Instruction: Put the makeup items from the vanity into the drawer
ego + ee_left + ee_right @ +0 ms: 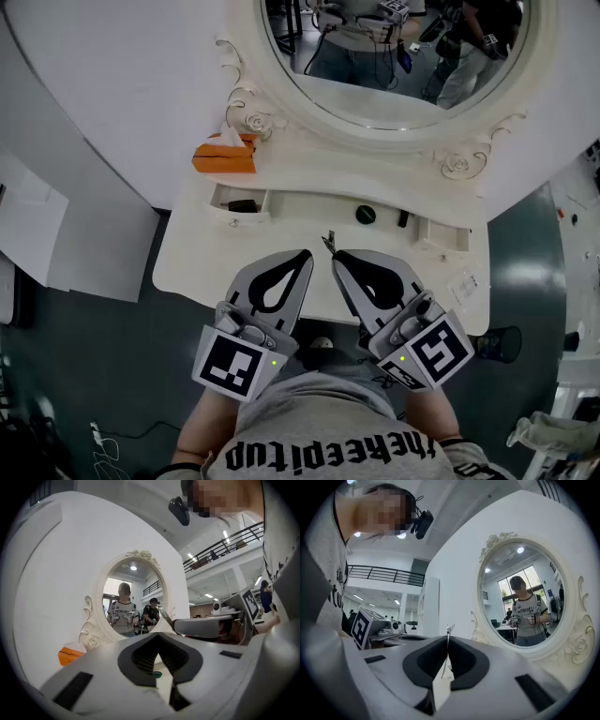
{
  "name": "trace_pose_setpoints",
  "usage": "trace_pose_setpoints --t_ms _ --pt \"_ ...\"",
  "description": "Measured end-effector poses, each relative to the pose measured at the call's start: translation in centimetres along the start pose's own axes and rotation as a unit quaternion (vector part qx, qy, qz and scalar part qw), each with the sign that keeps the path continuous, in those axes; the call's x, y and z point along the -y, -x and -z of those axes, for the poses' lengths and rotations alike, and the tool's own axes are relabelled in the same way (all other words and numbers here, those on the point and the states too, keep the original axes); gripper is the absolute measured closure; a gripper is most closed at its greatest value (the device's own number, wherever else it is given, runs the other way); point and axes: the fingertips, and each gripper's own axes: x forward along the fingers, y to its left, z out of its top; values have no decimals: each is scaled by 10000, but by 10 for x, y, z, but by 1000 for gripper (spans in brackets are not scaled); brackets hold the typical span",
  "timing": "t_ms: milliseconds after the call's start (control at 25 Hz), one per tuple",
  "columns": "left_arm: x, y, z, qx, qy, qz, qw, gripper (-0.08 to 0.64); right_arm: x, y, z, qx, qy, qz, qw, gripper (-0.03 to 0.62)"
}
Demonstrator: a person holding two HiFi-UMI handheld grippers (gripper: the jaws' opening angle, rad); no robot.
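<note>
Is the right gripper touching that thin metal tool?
Touching. The right gripper is shut on the thin metal tool; its own view shows the jaws pinching it, with the tip poking out beyond them.

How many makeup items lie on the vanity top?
2: a green round case at centre, and a small dark tube just right of it. Others may be hidden.
</note>
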Motion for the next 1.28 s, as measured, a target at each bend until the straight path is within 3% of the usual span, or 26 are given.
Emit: trace_pose_setpoints --t_ms 800,1280 --pt "-27 5 2 -17 96 -109 9999 528 -3 -28 3 -98 -45 -26 9999 560" --pt "-57 15 4 -31 165 -262 9995 528 -16 -59 8 -220 -25 -255 9994 559"
